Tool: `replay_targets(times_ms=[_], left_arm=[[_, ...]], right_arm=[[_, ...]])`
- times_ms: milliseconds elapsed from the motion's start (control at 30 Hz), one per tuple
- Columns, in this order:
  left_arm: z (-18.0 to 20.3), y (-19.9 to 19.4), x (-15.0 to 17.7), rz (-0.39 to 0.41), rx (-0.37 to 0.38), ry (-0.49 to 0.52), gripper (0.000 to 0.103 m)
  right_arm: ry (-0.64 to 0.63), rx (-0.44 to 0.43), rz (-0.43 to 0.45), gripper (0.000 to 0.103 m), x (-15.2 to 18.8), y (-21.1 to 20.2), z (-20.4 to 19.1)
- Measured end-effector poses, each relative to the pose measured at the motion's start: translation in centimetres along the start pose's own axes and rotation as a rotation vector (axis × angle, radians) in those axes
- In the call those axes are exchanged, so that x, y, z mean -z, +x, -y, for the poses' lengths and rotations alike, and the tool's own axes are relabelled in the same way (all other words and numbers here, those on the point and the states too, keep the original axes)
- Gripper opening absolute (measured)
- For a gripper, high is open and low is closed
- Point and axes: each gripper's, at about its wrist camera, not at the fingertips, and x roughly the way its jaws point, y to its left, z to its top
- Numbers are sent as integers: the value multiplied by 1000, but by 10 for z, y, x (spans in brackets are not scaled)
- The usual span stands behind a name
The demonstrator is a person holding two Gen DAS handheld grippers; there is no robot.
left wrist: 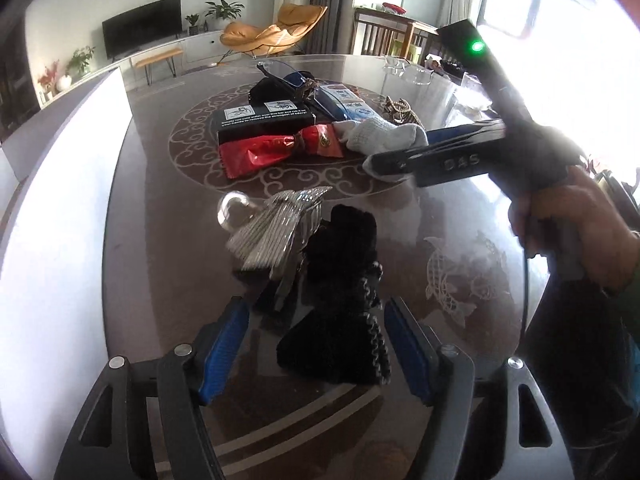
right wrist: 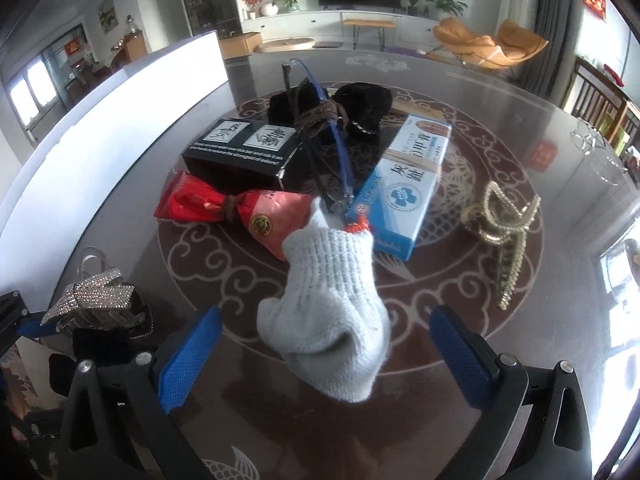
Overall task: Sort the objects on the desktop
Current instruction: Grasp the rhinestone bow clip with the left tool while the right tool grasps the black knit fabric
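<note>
We saw a round glossy dark table (right wrist: 500, 120) with pale scroll inlay carrying everything. A long white box wall (right wrist: 120, 120) stood along its left edge. At the table's middle lay a clutter: a black carton (right wrist: 240, 156) with white print, a blue-and-white cardboard box (right wrist: 404, 188) with a rubber band round it, a crinkly red foil packet (right wrist: 236, 210), a black fuzzy item (right wrist: 360, 100) behind, and blue-rimmed glasses (right wrist: 340, 152) lying across the pile. A gold metal claw clip (right wrist: 504, 224) sat apart to the right.

The white knit glove (right wrist: 332, 312) lay between the fingers of the right hand-held gripper (right wrist: 326, 350); its blue ribbed pads stood wide on both sides, not touching it.

The left hand-held gripper (left wrist: 316, 350) was half open, blue pads either side of a black fuzzy glove (left wrist: 340, 300) with beaded trim, no contact we could see. Just beyond it lay a rhinestone silver hair clip (left wrist: 276, 224). A person's hand (left wrist: 580, 232) held the right tool's handle.
</note>
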Motion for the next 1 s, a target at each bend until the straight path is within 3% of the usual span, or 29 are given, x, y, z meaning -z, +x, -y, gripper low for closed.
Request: replay_targets(times_ms=[67,100,167,233,333,467,600,767,933,1000], left_arm=[[0,-6,7,-2,-5,-6,69],[1,-9,11,0,2,-12,69],[3,-18,19,5,12,-20,69],[4,-28,28,12,5,-23,69],[4,-44,40,18,-27,-21,69],[-3,-66,55,32,-56,-36,69],[-6,-75,56,35,-50,-51,69],[1,-64,31,49,-75,-46,70],[3,-25,-2,32,-136,-41,70],[-4,-7,-14,20,-121,-61,70]], right_arm=[[32,-1,13,103,10,-21,-2],[56,-46,26,103,17,-32,-4],[103,-216,42,103,32,-50,-17],[100,-302,24,103,39,-51,-35],[95,-359,-23,103,44,-31,-68],[73,-372,-38,103,40,-8,-98],[-28,-287,-15,102,39,-1,-110],[19,-187,-23,102,55,-14,-63],[42,-201,-27,103,59,-24,-35],[64,-219,-33,103,63,-25,-28]])
